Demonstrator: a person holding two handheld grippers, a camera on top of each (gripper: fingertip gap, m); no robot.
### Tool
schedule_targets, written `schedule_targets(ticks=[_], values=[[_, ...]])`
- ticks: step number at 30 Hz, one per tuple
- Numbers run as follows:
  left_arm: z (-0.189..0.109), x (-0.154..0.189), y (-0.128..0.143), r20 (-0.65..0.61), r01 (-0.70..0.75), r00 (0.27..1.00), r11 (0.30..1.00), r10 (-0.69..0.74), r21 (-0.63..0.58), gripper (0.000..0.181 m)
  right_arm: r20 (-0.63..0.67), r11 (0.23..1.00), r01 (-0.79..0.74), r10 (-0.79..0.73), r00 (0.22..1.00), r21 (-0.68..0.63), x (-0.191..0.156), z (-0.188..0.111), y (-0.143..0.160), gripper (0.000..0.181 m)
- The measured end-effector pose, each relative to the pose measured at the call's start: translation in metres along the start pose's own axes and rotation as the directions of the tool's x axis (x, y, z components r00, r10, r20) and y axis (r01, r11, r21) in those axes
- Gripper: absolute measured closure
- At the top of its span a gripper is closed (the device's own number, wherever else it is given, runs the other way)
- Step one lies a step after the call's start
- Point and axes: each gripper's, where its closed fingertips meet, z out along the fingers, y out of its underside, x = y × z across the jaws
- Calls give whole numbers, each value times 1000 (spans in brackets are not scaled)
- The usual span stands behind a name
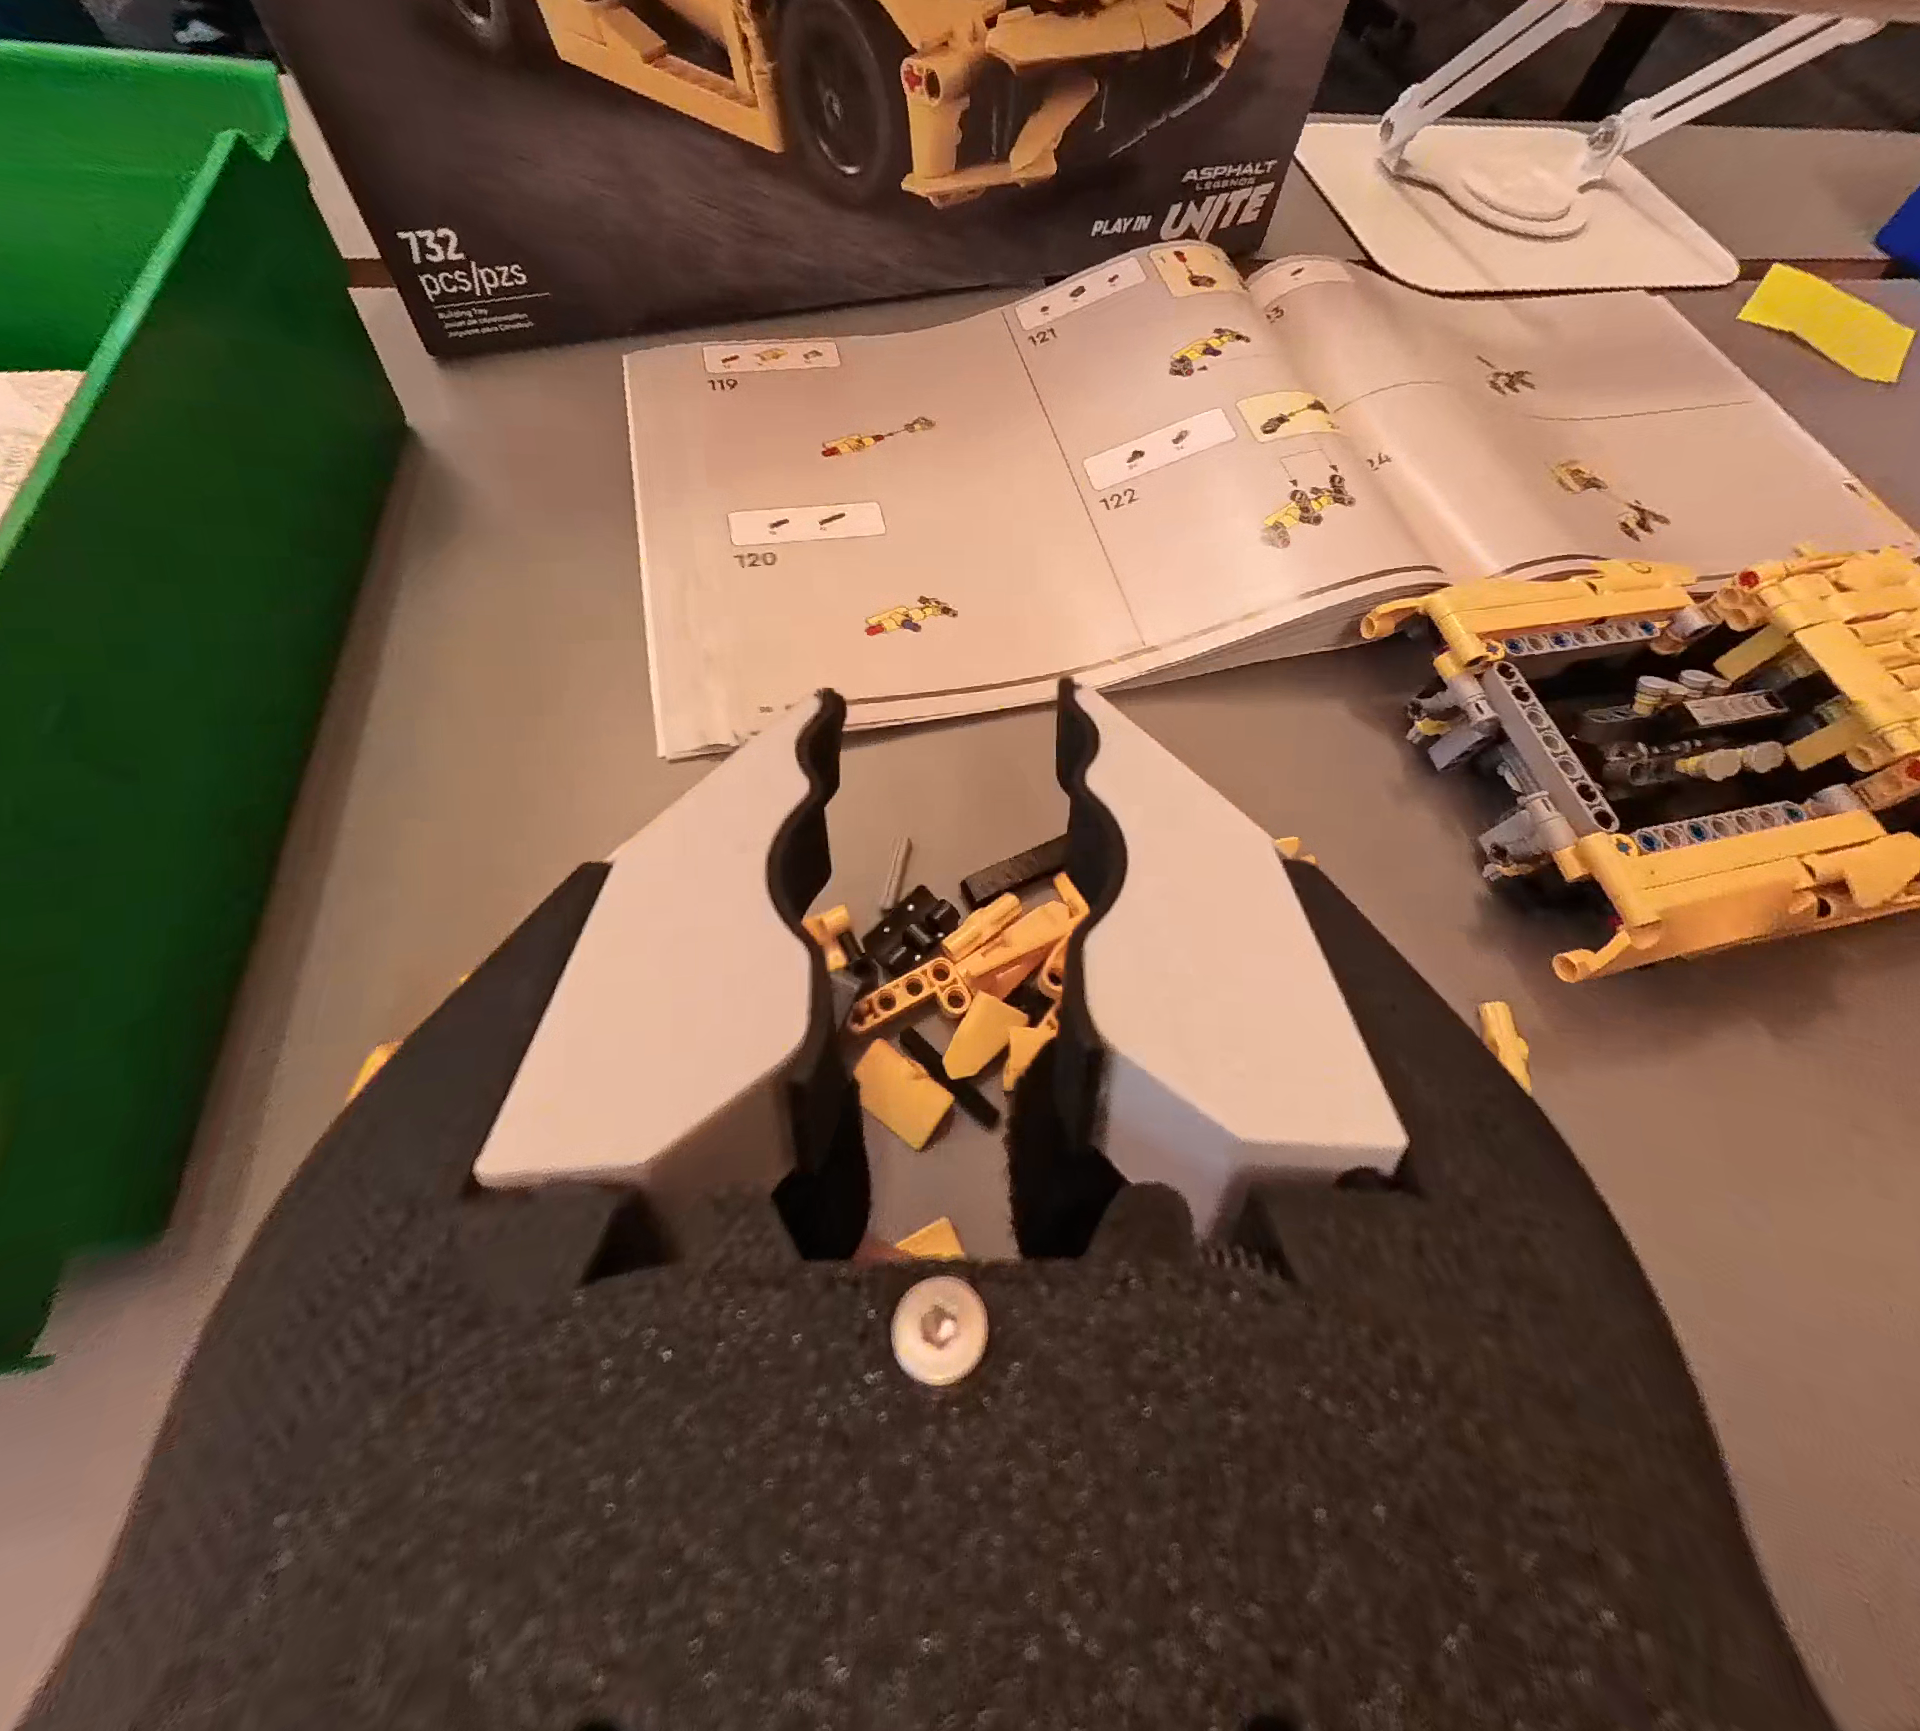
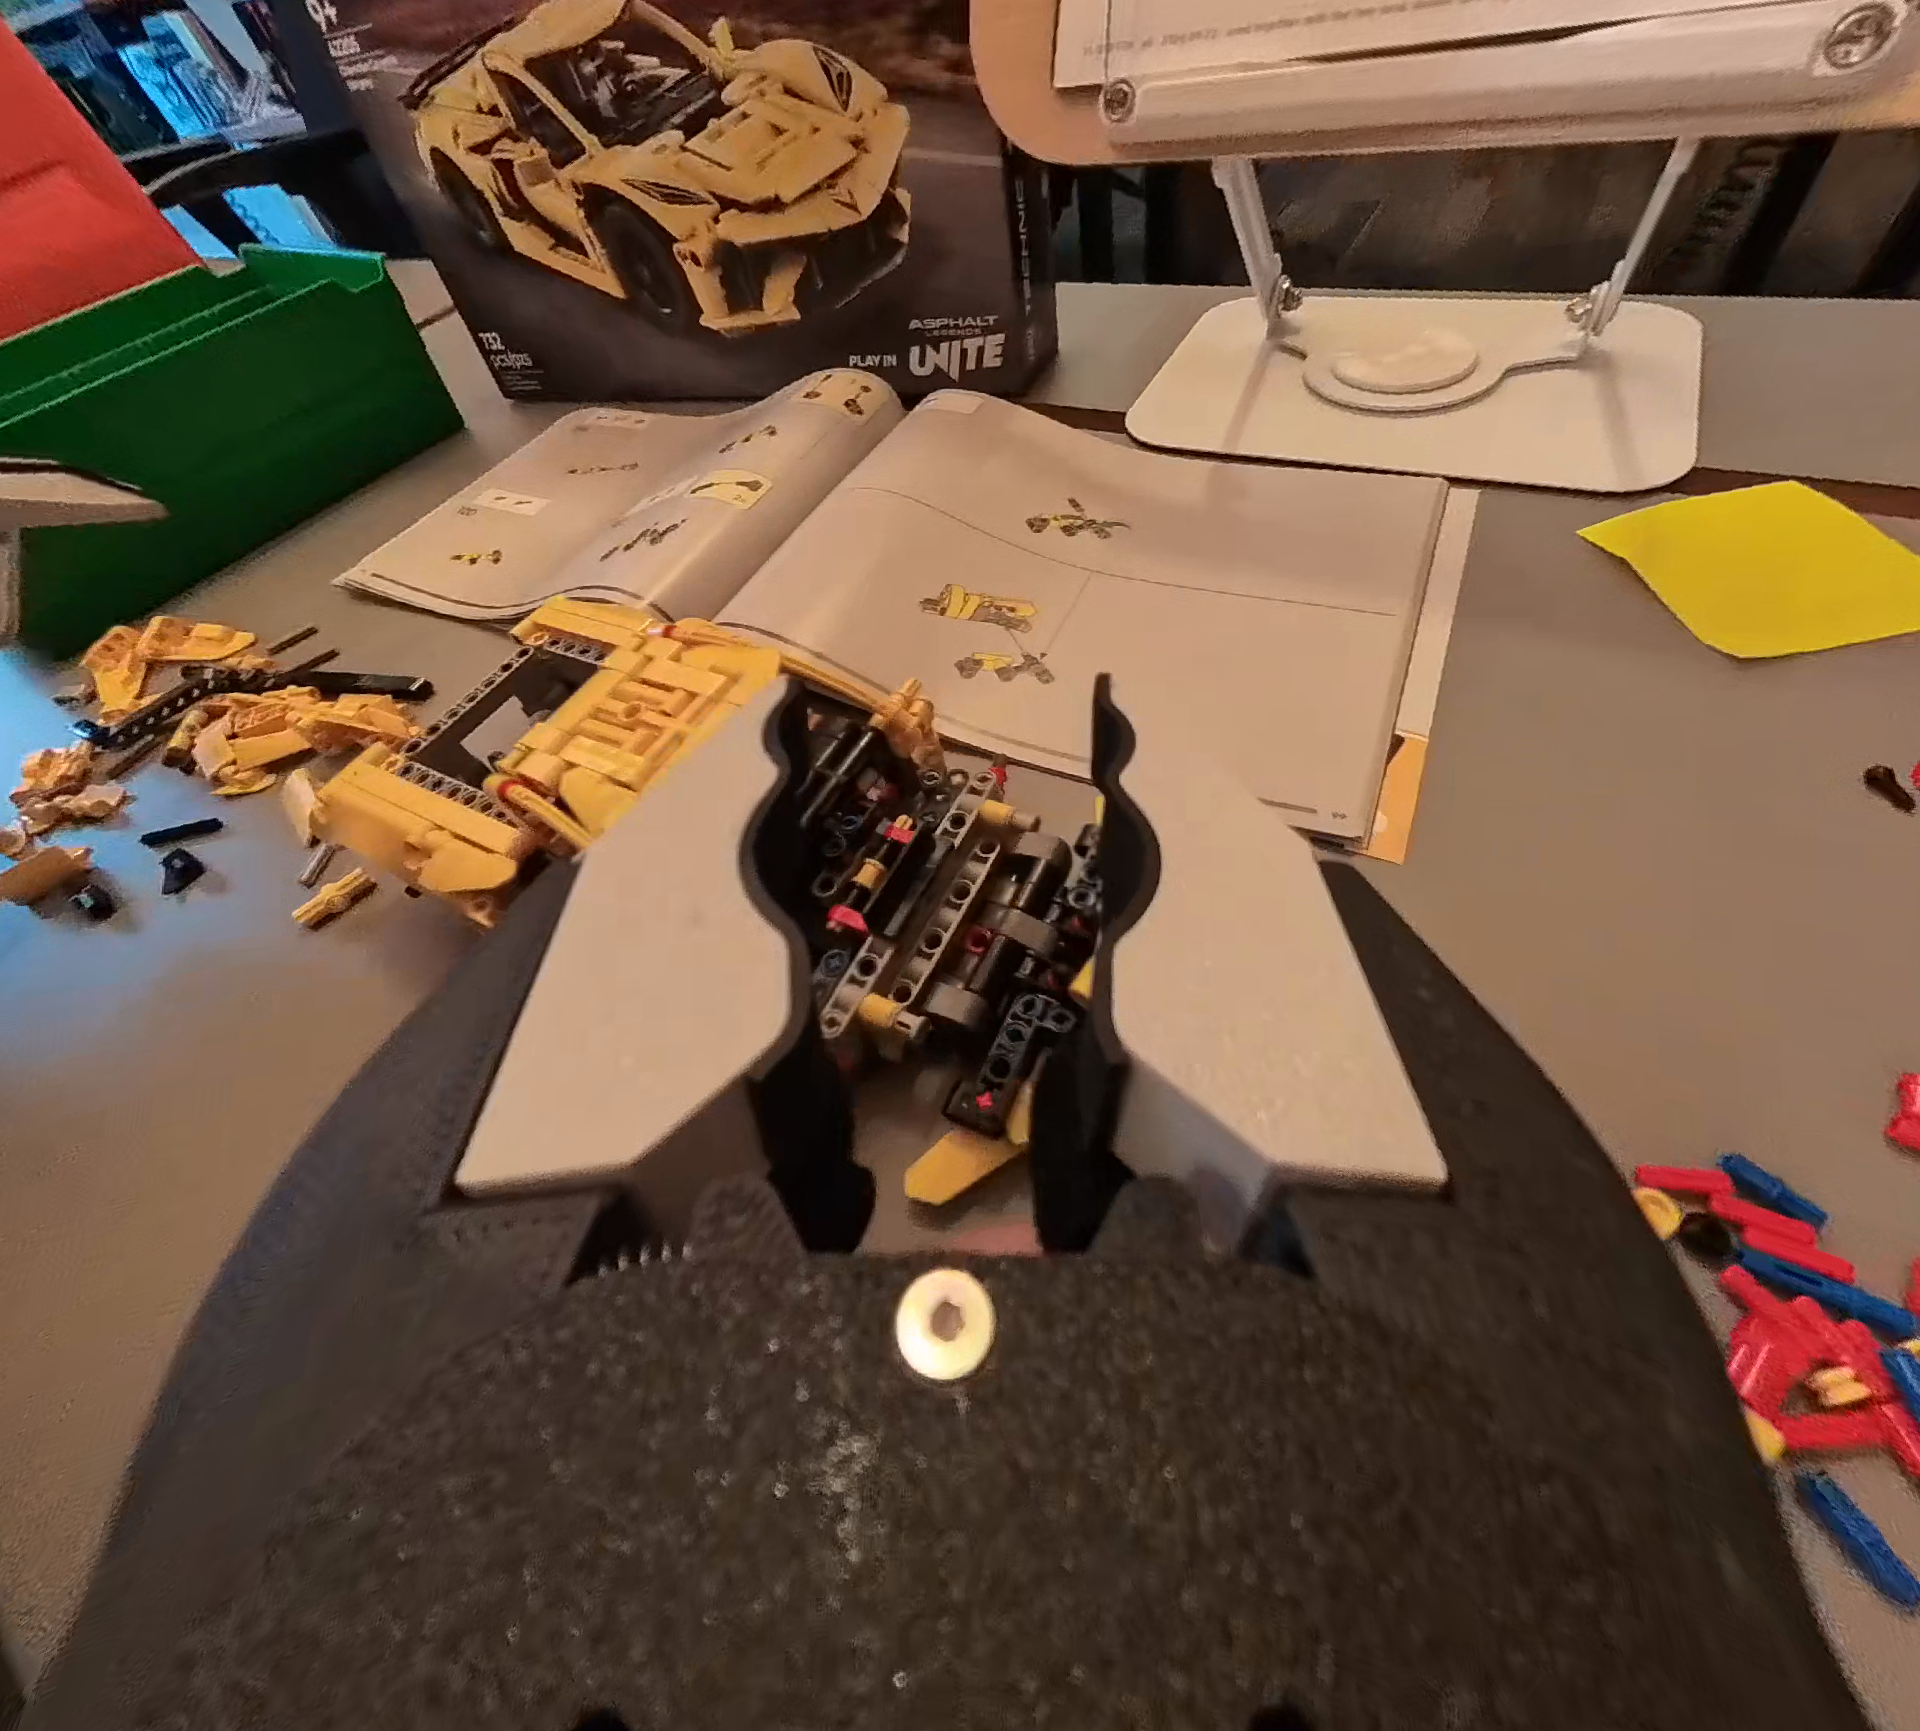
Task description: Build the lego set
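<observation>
My left gripper (image 1: 945, 715) is open and empty above a pile of loose yellow and black Lego pieces (image 1: 935, 975) on the grey table. The half-built yellow car (image 1: 1683, 767) lies upside down to its right. My right gripper (image 2: 940, 694) is open, its fingers either side of the car's dark grey and black underside (image 2: 956, 912). The car's yellow body (image 2: 582, 746) extends to the left. The same loose pile shows at the left of the right wrist view (image 2: 208, 725). The open instruction booklet (image 1: 1039, 476) lies behind, also seen in the right wrist view (image 2: 1039, 559).
The Lego set box (image 1: 810, 71) stands at the back. A green bin (image 1: 156, 642) is at the left. A white document stand (image 2: 1423, 372) holds a printed sheet at the back right. Yellow paper (image 2: 1766, 569) and red and blue pins (image 2: 1808, 1307) lie at the right. Across from one pair of fingers to the other is roughly 35 centimeters.
</observation>
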Motion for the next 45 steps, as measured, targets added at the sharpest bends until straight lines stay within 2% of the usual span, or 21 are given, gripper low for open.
schedule_targets(ticks=[5,9,13,19,23,27,30,33,39,42,45], values=[[-7,-13,2,37,28,999,999,-29,22,140,48,998,-52,51,998,24,-3,-2,2,131],[-8,-14,1,17,53,998,998,-53,16,140,109,996,-92,90,990,14,-15,1,4,131],[-16,-17,-3,-17,54,998,998,-54,14,140,97,999,-48,47,994,3,-18,2,8,131],[-64,-60,-11,26,-59,998,997,58,39,140,96,999,-45,44,994,9,-20,0,9,132],[-89,-71,27,22,-121,992,990,123,-77,140,107,999,-45,45,993,-1,-23,2,10,132],[-97,-42,83,-117,-169,983,957,144,-237,140,104,1000,-26,27,994,-5,-24,4,11,132],[-98,-16,102,-238,-227,957,942,168,-247,140,112,1000,-28,28,993,-4,-26,5,12,133],[-88,-1,106,-306,-303,925,923,226,-237,140,114,1000,-21,22,993,-10,-27,5,13,133],[-50,-1,111,-309,-420,890,864,334,-278,140,97,1000,4,-3,995,-6,-25,4,13,134],[-46,-2,121,-340,-482,860,824,381,-297,140,94,1000,5,-4,996,-6,-23,4,13,135],[-47,-2,121,-354,-485,855,825,378,-290,140,99,1000,-2,2,995,-5,-23,4,12,136]])
